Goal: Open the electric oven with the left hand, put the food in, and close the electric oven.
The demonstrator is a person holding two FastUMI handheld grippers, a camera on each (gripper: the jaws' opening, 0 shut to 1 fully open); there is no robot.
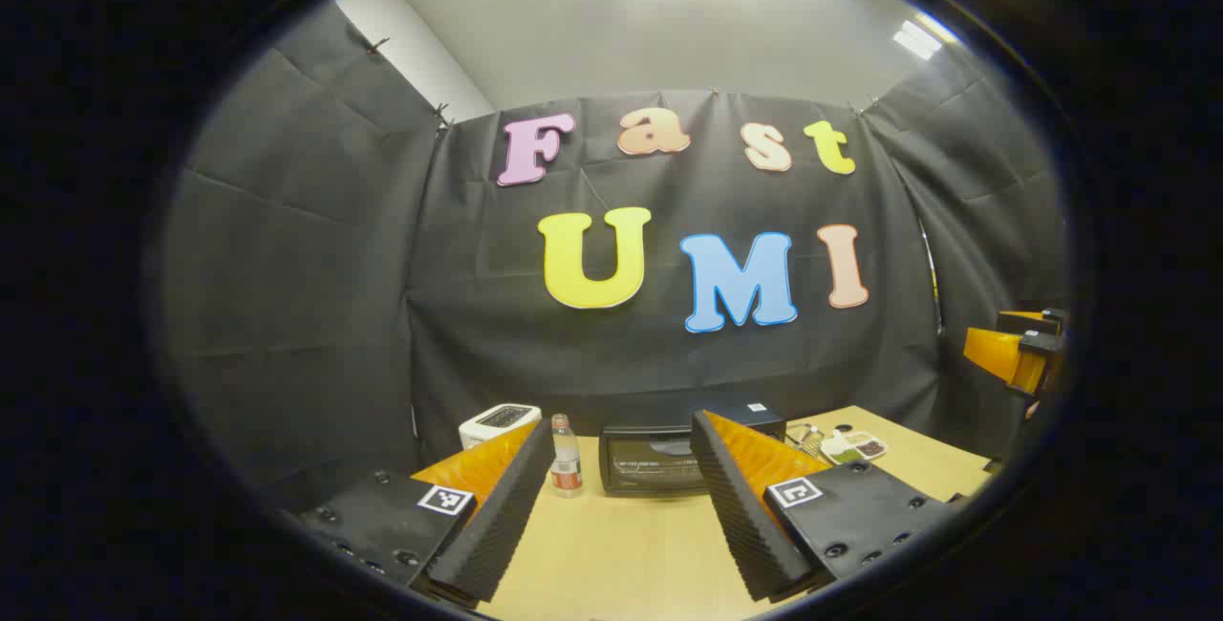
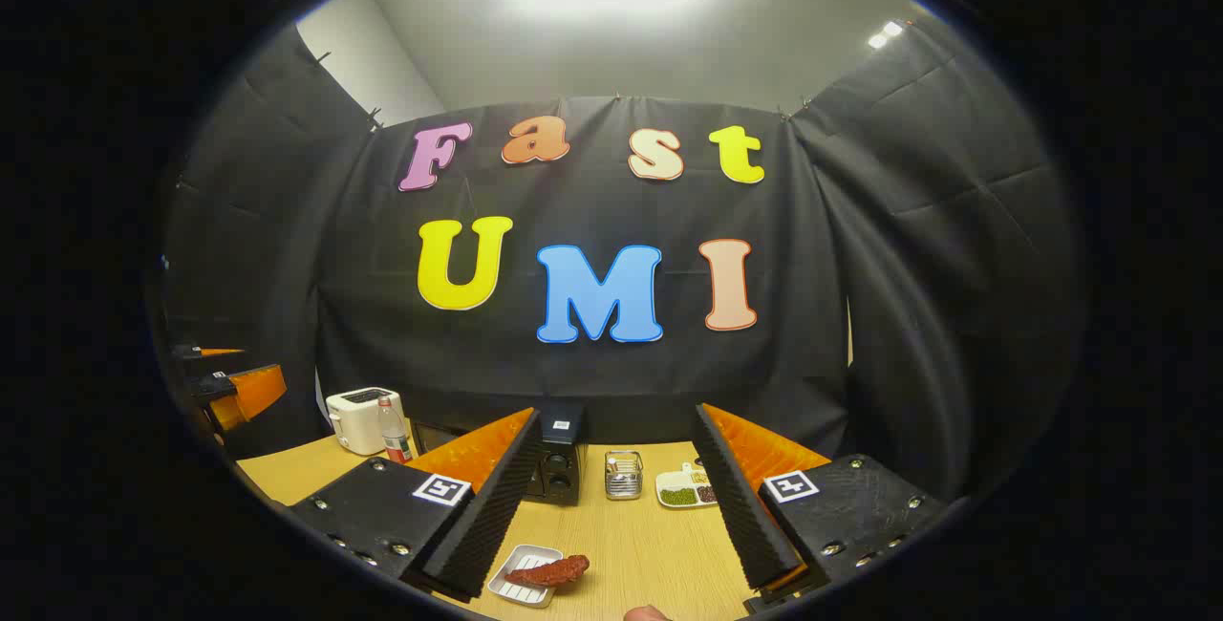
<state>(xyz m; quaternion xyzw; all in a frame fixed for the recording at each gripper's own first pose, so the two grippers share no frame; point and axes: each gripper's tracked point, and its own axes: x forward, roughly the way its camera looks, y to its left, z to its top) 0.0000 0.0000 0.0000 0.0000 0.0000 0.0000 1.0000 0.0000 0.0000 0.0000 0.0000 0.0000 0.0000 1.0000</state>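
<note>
On the wooden surface (image 1: 621,545), going left to right in the left gripper view: white toaster (image 1: 497,422) at the back, a small bottle (image 1: 566,470) just beside it, then the black electric oven (image 1: 659,463) with its door shut, then a divided dish (image 1: 855,446) farther right. Left claw (image 1: 621,497) hangs above the near surface with its fingers spread wide, nothing between them, lined up roughly on the oven front but well short of it. Handle cannot be made out; likely a bar along the door's top edge, which is the place to hook and pull down. Door judged rigid, hinged, moderate resistance; the oven may slide if pulled hard. In the right gripper view, the right claw (image 2: 611,506) is likewise wide and empty. Food (image 2: 549,570), a reddish sausage-like piece, lies on a small white tray (image 2: 521,585) near that claw. Judged light, soft, possibly greasy: grip mid-length, gently.
</note>
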